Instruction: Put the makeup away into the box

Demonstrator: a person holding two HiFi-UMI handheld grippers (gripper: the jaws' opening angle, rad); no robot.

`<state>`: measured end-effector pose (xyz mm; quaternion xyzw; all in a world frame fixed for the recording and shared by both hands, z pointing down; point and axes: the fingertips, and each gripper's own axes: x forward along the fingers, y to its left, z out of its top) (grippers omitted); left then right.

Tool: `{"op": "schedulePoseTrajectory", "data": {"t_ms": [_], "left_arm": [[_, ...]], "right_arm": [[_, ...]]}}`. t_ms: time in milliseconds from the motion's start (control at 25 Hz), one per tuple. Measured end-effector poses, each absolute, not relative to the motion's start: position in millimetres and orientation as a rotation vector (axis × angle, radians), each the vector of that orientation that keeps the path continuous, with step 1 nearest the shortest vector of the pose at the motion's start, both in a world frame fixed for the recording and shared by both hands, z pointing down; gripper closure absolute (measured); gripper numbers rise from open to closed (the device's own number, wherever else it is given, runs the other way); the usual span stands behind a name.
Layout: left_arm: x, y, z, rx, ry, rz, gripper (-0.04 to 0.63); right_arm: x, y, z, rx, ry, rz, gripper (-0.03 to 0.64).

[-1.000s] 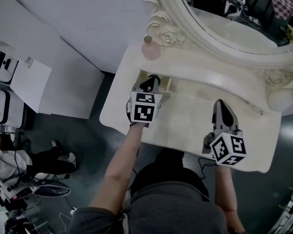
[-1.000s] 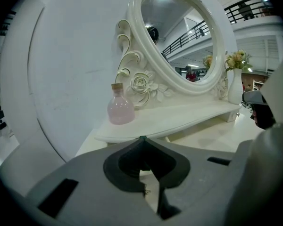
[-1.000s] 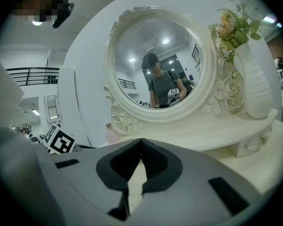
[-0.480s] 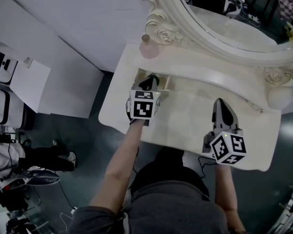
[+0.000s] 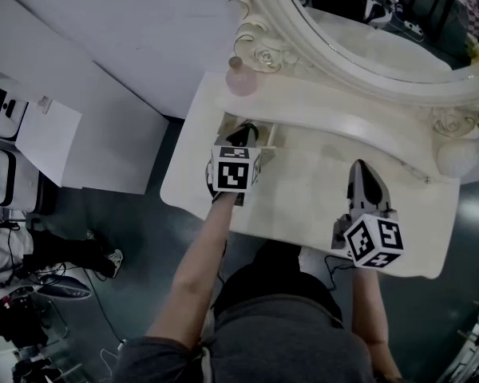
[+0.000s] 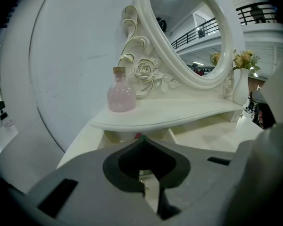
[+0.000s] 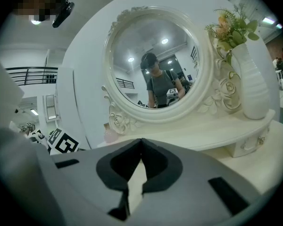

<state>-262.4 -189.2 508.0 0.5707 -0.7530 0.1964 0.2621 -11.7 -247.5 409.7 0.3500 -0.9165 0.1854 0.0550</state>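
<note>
A cream dressing table (image 5: 303, 194) carries a raised shelf (image 5: 319, 110) below an oval mirror. Under the shelf's left end is a small open box compartment (image 5: 265, 136) (image 6: 171, 136). My left gripper (image 5: 243, 132) (image 6: 140, 139) points down into that compartment with its jaws shut. A tiny red and green speck (image 6: 138, 136) shows just past its tips; I cannot tell what it is or whether it is held. My right gripper (image 5: 365, 175) (image 7: 141, 140) hovers over the table's right half, shut and with nothing in it.
A pink perfume bottle (image 5: 241, 80) (image 6: 120, 97) stands on the shelf's left end. A white vase with flowers (image 7: 249, 86) (image 5: 455, 156) is at the right end. The ornate mirror frame (image 5: 303, 38) rises behind. Equipment and a person's legs (image 5: 72, 254) are on the floor at the left.
The left gripper's marker cube has rolled slightly and edged a little toward the compartment. The right gripper has kept still. The person on the floor at the left has shifted.
</note>
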Motion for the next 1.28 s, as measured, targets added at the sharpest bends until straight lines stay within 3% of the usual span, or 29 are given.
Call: {"op": "schedulePoseTrajectory", "data": {"t_ms": [1280], "left_arm": [[-251.9, -185.0, 476.9, 1.618, -2.068, 0.434, 0.557]], "right_arm": [[-10.4, -242.7, 402.8, 1.052, -2.805, 0.554, 0.614]]}}
